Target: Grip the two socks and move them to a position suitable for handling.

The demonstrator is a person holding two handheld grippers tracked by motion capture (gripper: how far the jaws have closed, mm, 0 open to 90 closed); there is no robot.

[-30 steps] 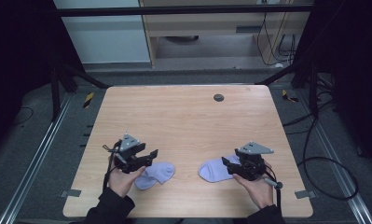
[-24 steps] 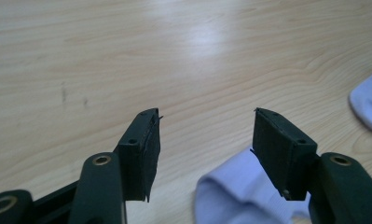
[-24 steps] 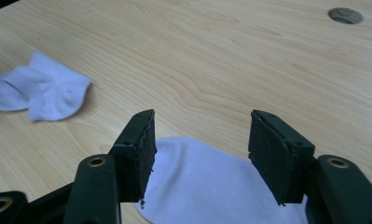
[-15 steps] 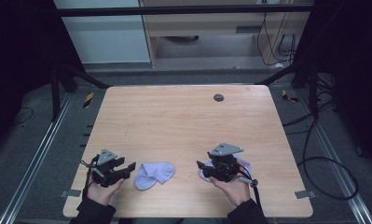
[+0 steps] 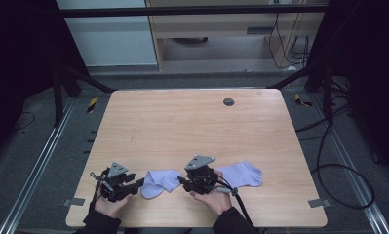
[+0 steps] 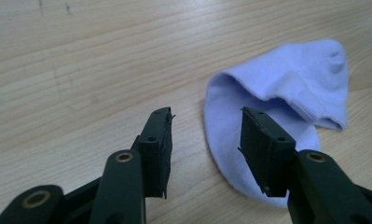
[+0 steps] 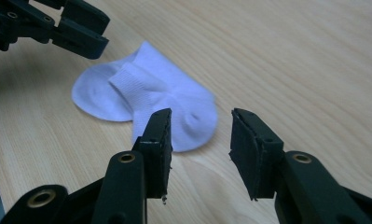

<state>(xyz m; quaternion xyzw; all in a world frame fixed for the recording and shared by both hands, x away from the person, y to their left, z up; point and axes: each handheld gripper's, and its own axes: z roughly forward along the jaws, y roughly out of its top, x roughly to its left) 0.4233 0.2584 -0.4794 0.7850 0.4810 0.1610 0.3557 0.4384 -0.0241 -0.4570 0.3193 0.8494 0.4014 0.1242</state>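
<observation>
- High view: two pale socks lie flat near the front edge of the surface [image 5: 192, 122]; the left sock [image 5: 162, 181] sits between both claws, the right sock [image 5: 241, 173] behind the right hand.
- Left claw [image 5: 133, 184] has been narrowing its jaws, gaping at the sock's edge [image 6: 249, 140], nothing pinched.
- Right claw [image 5: 182, 181] likewise has been narrowing, empty, aimed at the same sock [image 7: 146, 98], probably so each end gets held.

A light wooden table [image 5: 192, 122] with a small dark round cap [image 5: 228, 102] near its far edge. Beyond it, a pale cabinet [image 5: 109, 34] at far left; cables [image 5: 328, 161] trail across the grey floor at right.
</observation>
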